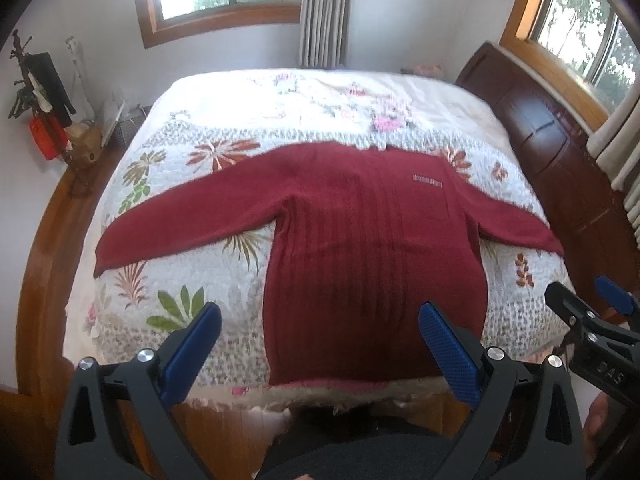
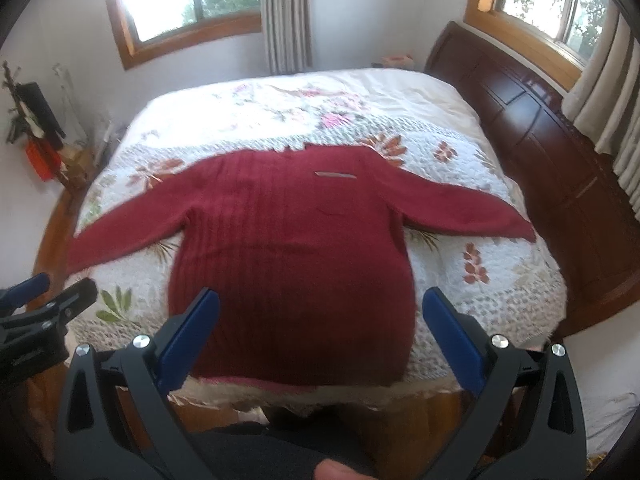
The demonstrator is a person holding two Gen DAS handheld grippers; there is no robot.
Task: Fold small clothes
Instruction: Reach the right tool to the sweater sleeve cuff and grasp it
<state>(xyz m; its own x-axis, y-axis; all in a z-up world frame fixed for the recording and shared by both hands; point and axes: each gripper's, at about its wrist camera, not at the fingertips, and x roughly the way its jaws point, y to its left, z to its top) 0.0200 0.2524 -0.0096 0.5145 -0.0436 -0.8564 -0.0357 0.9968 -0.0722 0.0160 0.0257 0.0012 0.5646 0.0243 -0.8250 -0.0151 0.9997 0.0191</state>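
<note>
Nearest the lens, left gripper [image 1: 320,344] and right gripper [image 2: 322,336], blue pads spread wide, empty, poised above the bed's near edge. Beyond, a dark red knit sweater [image 1: 360,240] laid flat on the floral quilt [image 1: 192,280], sleeves out to both sides, hem at the near edge. Farther back, a dark wooden headboard [image 2: 540,128] and two windows.

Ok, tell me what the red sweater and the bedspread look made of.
Red sweater: apparently a soft, fuzzy knit, matte, with vertical ribs down the body.
Bedspread: seemingly quilted cotton-like fabric, matte, with a puckered stitched surface and printed flowers and leaves.
</note>
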